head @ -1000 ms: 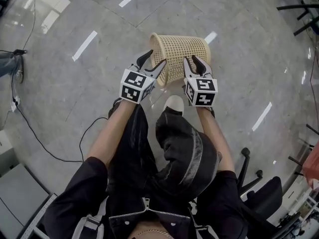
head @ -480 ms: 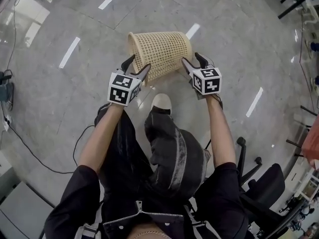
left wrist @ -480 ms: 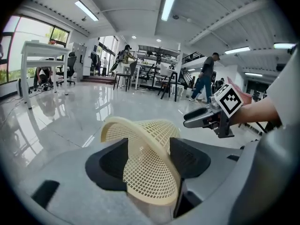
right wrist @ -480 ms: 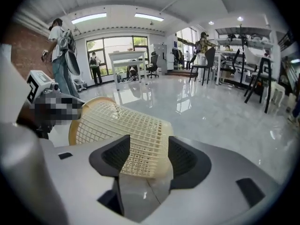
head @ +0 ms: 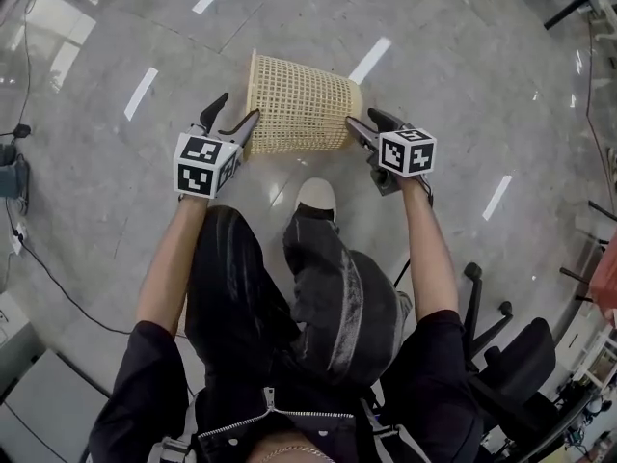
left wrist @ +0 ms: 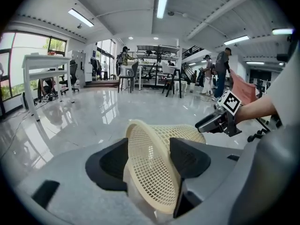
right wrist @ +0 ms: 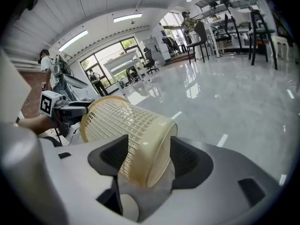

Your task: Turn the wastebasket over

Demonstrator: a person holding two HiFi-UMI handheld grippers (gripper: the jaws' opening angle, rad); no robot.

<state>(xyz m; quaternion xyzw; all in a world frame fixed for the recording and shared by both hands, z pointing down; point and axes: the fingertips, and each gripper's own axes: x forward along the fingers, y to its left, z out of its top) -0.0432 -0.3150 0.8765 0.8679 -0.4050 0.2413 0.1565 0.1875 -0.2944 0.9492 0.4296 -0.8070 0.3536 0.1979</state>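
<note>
The wastebasket [head: 299,114], a cream lattice one, lies on its side on the glossy grey floor [head: 125,210], just ahead of the person's white shoe [head: 315,197]. Its open mouth faces the left of the head view and its closed base faces the right.

The left tool [head: 237,107] sits at the mouth end with its jaws spread wide. In the left gripper view the rim shows in the gap between them, and neither pad seems to press on it.

The right tool [head: 360,117] sits at the base end, just beside the basket's bottom edge. Its jaws are opening — the right gripper view shows the base between them, with the pads not clamped on it.

Both arms reach forward and down, one to each side of the basket. A black cable [head: 67,263] trails over the floor at the left. An office chair [head: 506,379] stands at the lower right — well apart from the basket.
</note>
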